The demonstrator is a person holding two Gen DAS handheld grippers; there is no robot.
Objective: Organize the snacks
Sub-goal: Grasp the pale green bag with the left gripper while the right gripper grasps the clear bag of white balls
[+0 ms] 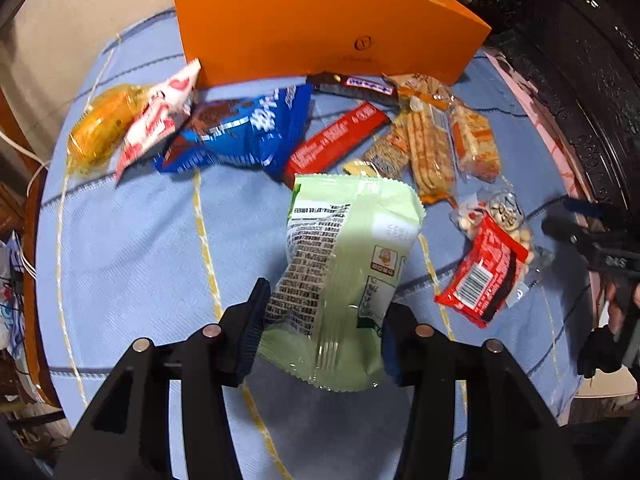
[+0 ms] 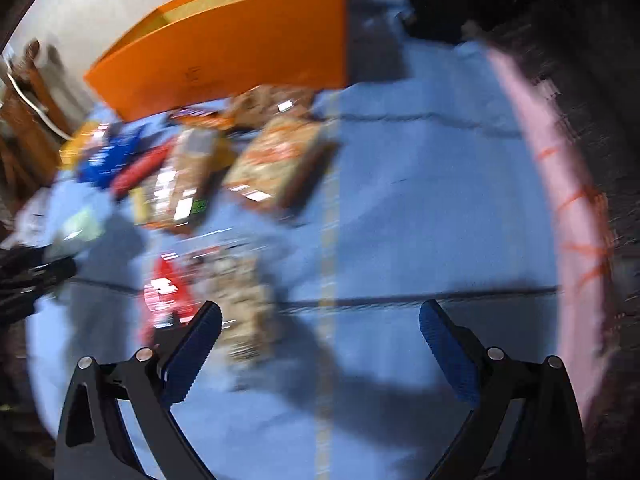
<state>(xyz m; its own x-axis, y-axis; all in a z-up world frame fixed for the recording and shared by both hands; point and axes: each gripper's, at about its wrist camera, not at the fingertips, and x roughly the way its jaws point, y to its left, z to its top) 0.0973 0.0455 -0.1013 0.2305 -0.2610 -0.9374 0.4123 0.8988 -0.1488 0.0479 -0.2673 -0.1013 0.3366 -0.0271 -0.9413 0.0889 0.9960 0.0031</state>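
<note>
Blue tablecloth (image 2: pixel 420 200), right-view snacks blurred, left gripper (image 1: pixel 320 332) pinching green packet (image 1: pixel 344 264)

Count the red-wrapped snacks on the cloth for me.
2: a long red bar right of the blue bag, and a red packet near the right edge. More may hide under the pile.

The left claw (image 1: pixel 320 332) is matte black plastic, two angular arms with triangular cut-outs and round silver screw heads along the top; its inner pads are ribbed and dark. The right claw (image 2: pixel 320 344) has the same black frame and silver screws, with ribbed blue pads (image 2: pixel 446 354).
</note>
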